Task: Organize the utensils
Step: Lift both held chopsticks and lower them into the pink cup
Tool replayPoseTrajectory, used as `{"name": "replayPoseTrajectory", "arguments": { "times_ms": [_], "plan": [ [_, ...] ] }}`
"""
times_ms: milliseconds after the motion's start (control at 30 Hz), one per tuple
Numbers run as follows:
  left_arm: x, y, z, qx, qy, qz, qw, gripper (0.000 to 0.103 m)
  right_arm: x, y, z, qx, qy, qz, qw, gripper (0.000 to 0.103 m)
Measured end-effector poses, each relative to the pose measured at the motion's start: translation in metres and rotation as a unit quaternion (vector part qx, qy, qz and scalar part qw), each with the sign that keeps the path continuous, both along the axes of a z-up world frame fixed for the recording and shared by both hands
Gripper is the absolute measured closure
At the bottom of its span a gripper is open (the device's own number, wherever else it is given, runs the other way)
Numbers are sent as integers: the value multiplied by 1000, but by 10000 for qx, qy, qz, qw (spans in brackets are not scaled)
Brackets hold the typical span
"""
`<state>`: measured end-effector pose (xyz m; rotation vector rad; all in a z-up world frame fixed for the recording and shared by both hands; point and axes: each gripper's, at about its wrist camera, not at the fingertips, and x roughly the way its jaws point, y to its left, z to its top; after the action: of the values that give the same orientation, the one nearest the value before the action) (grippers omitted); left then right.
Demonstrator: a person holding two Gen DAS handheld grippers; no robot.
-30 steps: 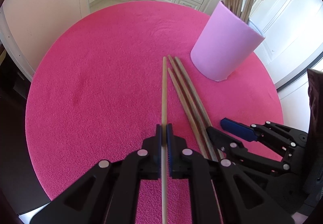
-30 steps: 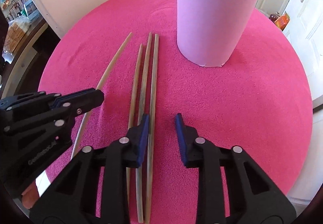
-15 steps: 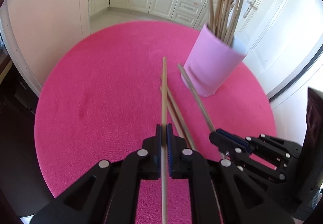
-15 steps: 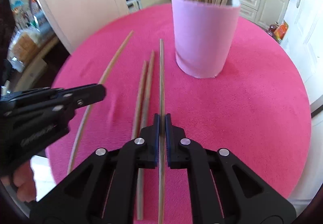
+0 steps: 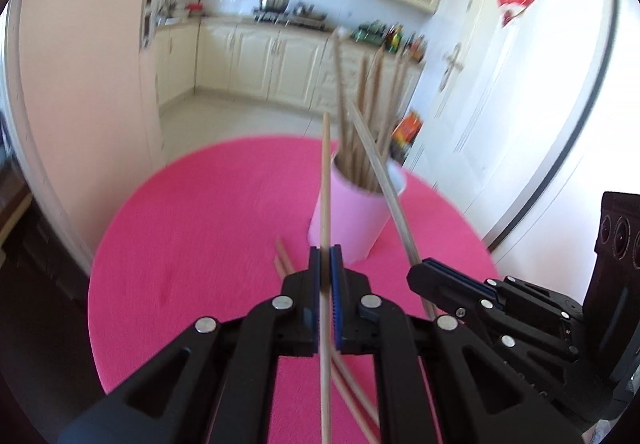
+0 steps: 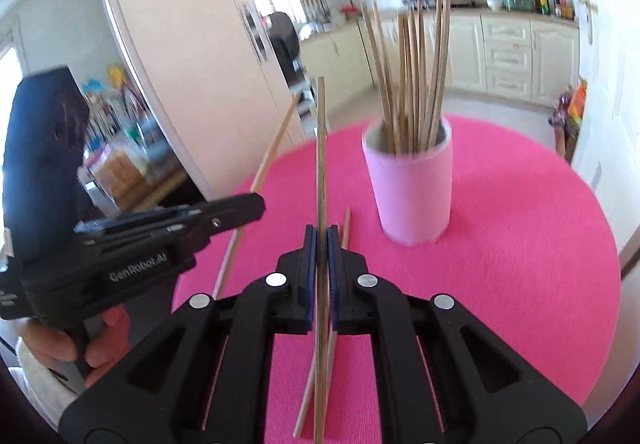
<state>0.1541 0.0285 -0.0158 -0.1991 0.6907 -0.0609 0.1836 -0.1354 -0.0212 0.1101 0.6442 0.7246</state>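
My left gripper [image 5: 325,264] is shut on a pale wooden chopstick [image 5: 326,172] and holds it above the pink round table [image 5: 192,228]. My right gripper [image 6: 321,240] is shut on a darker chopstick [image 6: 320,148], also off the cloth. Each gripper appears in the other's view: the right gripper [image 5: 416,272] with its chopstick [image 5: 384,184], and the left gripper [image 6: 256,206] with its chopstick [image 6: 272,148]. Ahead stands a pink cup [image 6: 412,196] [image 5: 352,220] full of several upright chopsticks. Two loose chopsticks [image 5: 283,258] [image 6: 345,224] lie on the cloth under the grippers.
A hand [image 6: 60,344] holds the left gripper's handle. Beyond the table's far edge are cream kitchen cabinets [image 5: 256,60], a tall cream unit [image 6: 188,56] on the left and a white door [image 5: 500,92] on the right.
The right gripper closed on one chopstick from the table. Both grippers then rose and tilted up, each carrying its chopstick. Two chopsticks stay on the cloth.
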Motion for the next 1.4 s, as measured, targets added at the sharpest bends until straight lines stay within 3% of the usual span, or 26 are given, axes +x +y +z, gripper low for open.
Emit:
{"name": "replayPoseTrajectory", "arguments": {
  "times_ms": [233,433,667,1000,1400],
  "plan": [
    [6,-13,28,-74,-931,-300,9952,97,2,-15,26,588,-712,-193,9955,97],
    [15,-14,41,-272,-1756,-393,9833,98,10,-25,40,989,-1331,-404,9853,97],
    [41,-6,52,-552,-2516,-309,9658,98,36,-36,49,1279,-1737,-659,9742,97],
    [89,-9,50,-639,-2987,-119,9521,97,79,-37,46,1591,-2188,-1037,9571,97],
    [137,-18,20,-240,-2975,222,9542,97,104,-26,28,1686,-2328,-1455,9467,97]
  ]
}}
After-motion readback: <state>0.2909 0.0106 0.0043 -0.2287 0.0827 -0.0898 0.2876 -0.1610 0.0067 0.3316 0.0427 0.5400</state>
